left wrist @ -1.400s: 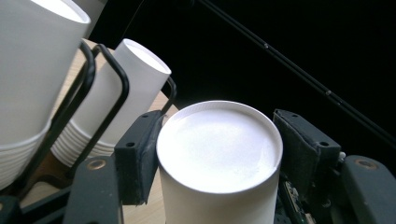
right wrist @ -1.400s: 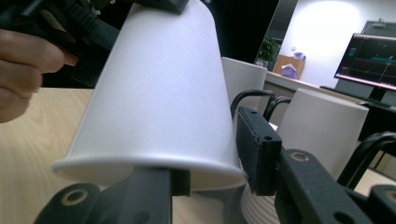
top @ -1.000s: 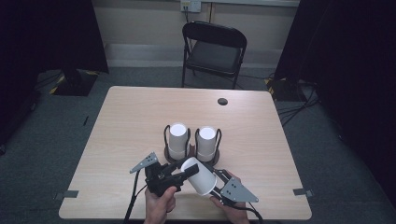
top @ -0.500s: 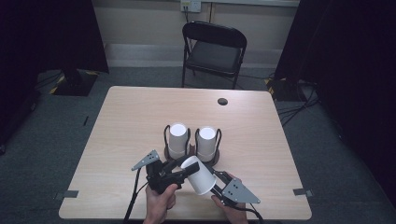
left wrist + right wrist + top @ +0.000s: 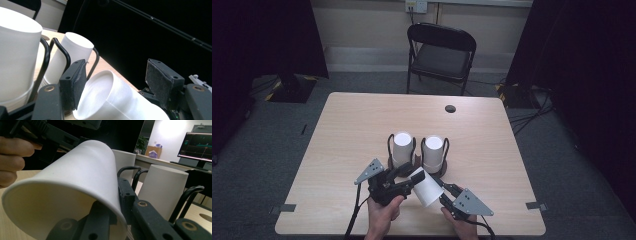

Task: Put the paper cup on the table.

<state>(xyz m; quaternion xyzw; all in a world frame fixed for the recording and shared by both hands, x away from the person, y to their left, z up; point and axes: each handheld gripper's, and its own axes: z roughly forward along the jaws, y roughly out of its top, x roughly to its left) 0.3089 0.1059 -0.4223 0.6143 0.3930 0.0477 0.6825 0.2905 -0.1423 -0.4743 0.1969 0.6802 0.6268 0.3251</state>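
A white paper cup [image 5: 425, 188] lies tilted on its side above the table's front edge, between my two grippers. My right gripper [image 5: 439, 194] is shut on its wide rim, one jaw inside the mouth and one outside [image 5: 112, 202]. My left gripper [image 5: 408, 178] stands open, its jaws on either side of the cup's narrow base end [image 5: 117, 85]. Its left pad [image 5: 76, 85] touches the cup [image 5: 110, 100] and the other pad stands clear. Just behind, two upturned white cups [image 5: 402, 146] [image 5: 433, 150] stand in black wire holders.
The light wooden table [image 5: 347, 130] has a round cable hole [image 5: 450, 108] at the back. A black folding chair [image 5: 442, 50] stands behind the far edge. The two cups in holders [image 5: 72, 55] [image 5: 165, 187] sit very close to the jaws.
Both hands and the tilted cup have shifted very slightly toward the right. The right gripper's hold on the cup looks the same.
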